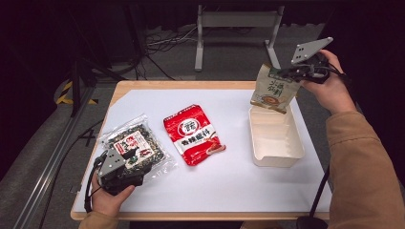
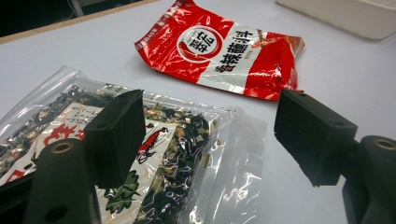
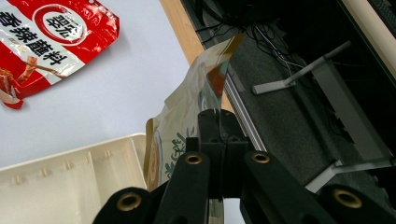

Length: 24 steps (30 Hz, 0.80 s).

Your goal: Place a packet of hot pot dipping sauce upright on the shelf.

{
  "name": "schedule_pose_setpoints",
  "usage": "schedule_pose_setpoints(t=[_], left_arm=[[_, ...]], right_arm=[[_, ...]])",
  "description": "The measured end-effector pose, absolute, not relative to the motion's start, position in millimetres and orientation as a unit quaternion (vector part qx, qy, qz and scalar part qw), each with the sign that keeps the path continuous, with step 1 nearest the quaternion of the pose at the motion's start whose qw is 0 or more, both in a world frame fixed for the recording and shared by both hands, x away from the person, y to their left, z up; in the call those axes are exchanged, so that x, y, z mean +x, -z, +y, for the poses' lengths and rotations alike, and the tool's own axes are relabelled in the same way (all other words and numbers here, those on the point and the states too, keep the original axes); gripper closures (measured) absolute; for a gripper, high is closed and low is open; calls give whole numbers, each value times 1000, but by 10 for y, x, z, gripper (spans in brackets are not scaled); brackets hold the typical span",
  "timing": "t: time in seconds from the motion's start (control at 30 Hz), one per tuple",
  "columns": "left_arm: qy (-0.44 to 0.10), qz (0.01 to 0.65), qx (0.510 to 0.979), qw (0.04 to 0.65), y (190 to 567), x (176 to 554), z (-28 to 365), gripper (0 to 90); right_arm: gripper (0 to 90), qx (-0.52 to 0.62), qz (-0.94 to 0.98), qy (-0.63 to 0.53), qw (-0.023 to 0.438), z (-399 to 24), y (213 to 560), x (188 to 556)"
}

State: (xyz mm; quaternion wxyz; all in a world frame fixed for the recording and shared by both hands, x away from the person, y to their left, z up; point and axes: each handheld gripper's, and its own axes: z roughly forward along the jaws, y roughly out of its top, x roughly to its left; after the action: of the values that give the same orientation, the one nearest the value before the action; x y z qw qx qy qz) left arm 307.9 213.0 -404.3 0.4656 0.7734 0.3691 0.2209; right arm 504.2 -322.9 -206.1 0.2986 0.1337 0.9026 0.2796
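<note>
High view: at the upper right of the frame the right gripper (image 1: pixel 292 72) pinches a beige pouch (image 1: pixel 273 89) by its top edge, hanging it over the far end of the white tray (image 1: pixel 278 157). To do this well, the pouch should probably come lower and nearer the tray's middle before release — otherwise it may catch the rim. At lower left the left gripper (image 1: pixel 125 166) rests with jaws spread over the clear seaweed bag (image 1: pixel 135 143), pressing nothing. The red packet (image 1: pixel 193 133) lies between bag and tray.
</note>
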Motion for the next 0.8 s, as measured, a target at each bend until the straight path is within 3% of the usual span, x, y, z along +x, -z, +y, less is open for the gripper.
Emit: schedule_pose_setpoints(t=[0.8], left_arm=[[-221, 371, 773, 465, 4052, 3072, 2132, 258]], right_arm=[[900, 110, 918, -226, 307, -3054, 2314, 5190]])
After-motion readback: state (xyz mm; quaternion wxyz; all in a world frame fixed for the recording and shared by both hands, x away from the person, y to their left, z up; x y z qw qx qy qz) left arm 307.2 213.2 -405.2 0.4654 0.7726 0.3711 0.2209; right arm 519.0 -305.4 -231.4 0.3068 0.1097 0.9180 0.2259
